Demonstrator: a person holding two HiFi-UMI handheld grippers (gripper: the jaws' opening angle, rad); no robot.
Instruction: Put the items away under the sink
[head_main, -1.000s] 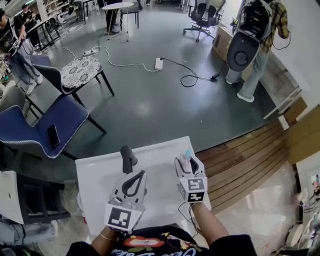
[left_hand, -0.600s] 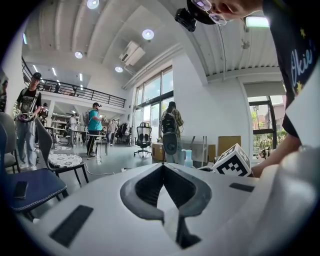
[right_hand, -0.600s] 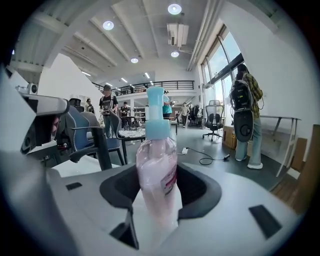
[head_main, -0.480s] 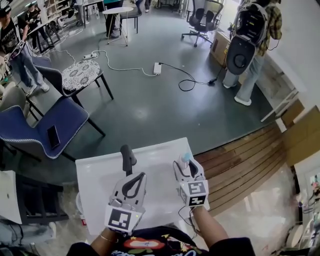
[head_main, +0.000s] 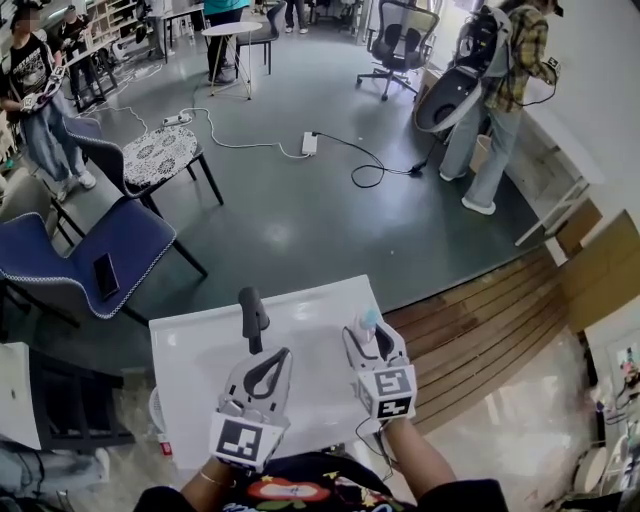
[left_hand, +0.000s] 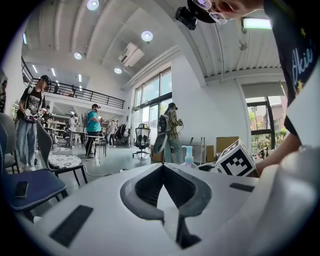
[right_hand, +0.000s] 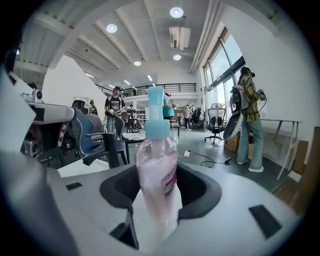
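A clear pump bottle (right_hand: 157, 180) of pink liquid with a pale blue pump stands upright between the jaws of my right gripper (right_hand: 160, 192), which is shut on its body. From the head camera the same bottle (head_main: 369, 320) pokes out of the right gripper (head_main: 366, 332) over the right side of the white table (head_main: 200, 360). My left gripper (head_main: 274, 350) rests to its left, jaws shut with nothing between them; from its own camera the left gripper (left_hand: 162, 169) shows only its closed tips. A dark handle-shaped object (head_main: 251, 312) lies just ahead of it.
Left of the table stand a blue chair (head_main: 60, 265) with a phone on it and a patterned chair (head_main: 160, 150). A cable and power strip (head_main: 310, 143) lie on the grey floor. A person with a backpack (head_main: 495, 90) stands at the back right. Wooden boards (head_main: 480, 330) run to the table's right.
My right gripper has risen slightly with the bottle still in it. The left gripper has stayed put. The person at the back right has turned and shifted.
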